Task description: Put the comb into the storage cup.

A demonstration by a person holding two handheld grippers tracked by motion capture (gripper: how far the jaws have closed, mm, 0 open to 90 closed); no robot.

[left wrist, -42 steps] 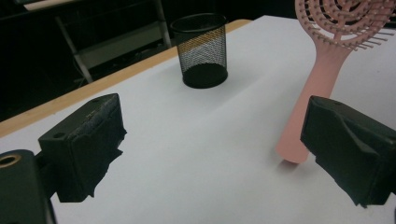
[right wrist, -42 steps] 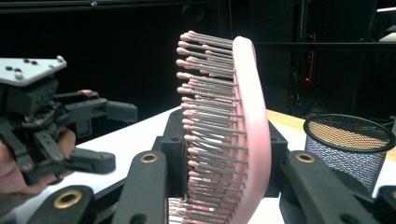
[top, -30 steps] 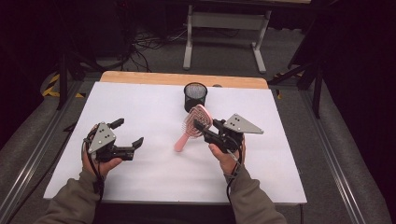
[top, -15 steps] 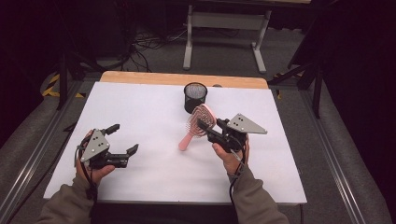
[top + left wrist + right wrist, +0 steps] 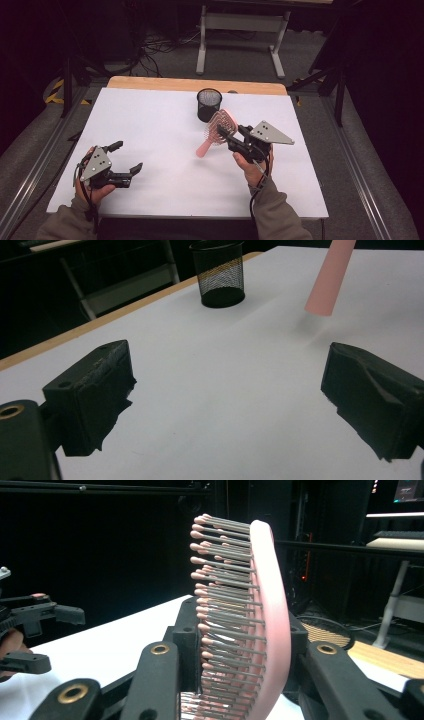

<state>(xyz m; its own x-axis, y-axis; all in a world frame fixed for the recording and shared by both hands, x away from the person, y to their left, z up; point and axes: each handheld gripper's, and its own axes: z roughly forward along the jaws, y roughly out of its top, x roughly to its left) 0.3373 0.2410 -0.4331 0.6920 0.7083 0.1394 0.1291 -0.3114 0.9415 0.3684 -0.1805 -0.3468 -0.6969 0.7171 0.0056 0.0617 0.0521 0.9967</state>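
A pink hairbrush (image 5: 221,125) hangs tilted over the middle of the white tabletop (image 5: 160,125), its handle pointing down to the left. My right gripper (image 5: 231,134) is shut on its head; in the right gripper view the bristles (image 5: 225,630) and pink back (image 5: 270,620) stand between the jaws. A black mesh cup (image 5: 209,104) stands upright just behind the brush. My left gripper (image 5: 127,156) is low over the front left of the table, open, with nothing between its jaws. The left gripper view looks past its gripper (image 5: 227,395) to the cup (image 5: 218,272) and the brush handle (image 5: 330,277).
The table's wooden back edge (image 5: 195,84) lies behind the cup. Beyond it are a white-legged stand (image 5: 240,35) and floor cables (image 5: 160,42). Metal rails (image 5: 360,175) run along both sides. The left hand's gripper (image 5: 65,640) is at the far left of the right gripper view.
The left hand has drawn its open gripper toward the table's front left corner and lower. The right gripper has hardly moved and stays shut on the hairbrush.
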